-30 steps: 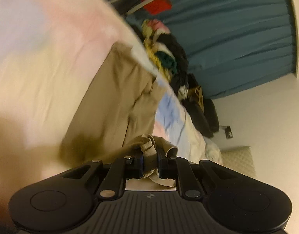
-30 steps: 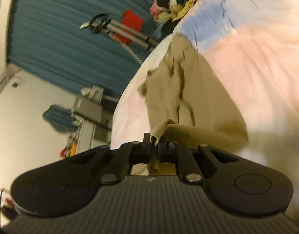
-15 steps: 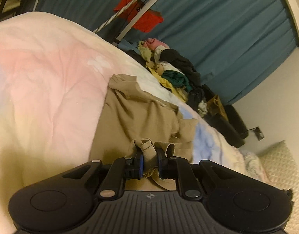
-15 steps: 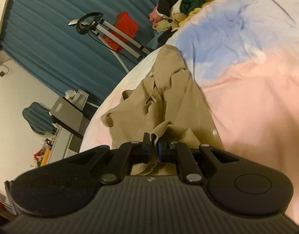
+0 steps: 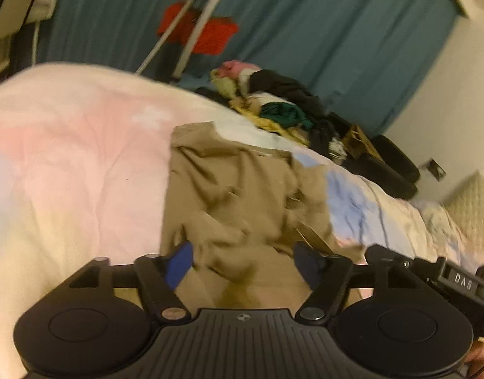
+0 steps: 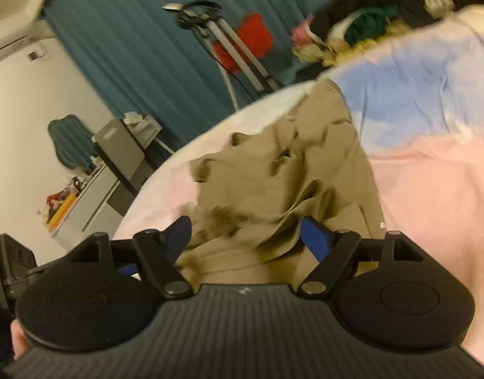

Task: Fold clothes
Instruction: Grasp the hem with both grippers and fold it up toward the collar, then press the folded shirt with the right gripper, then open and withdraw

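One tan garment (image 5: 239,195), crumpled, lies mid-bed (image 5: 78,158) with bare pastel bedding either side and one clothes pile (image 5: 273,107) at the far edge; left gripper (image 5: 243,260) and right gripper (image 6: 246,232), jaws opening, straddle its near folds ungripped.
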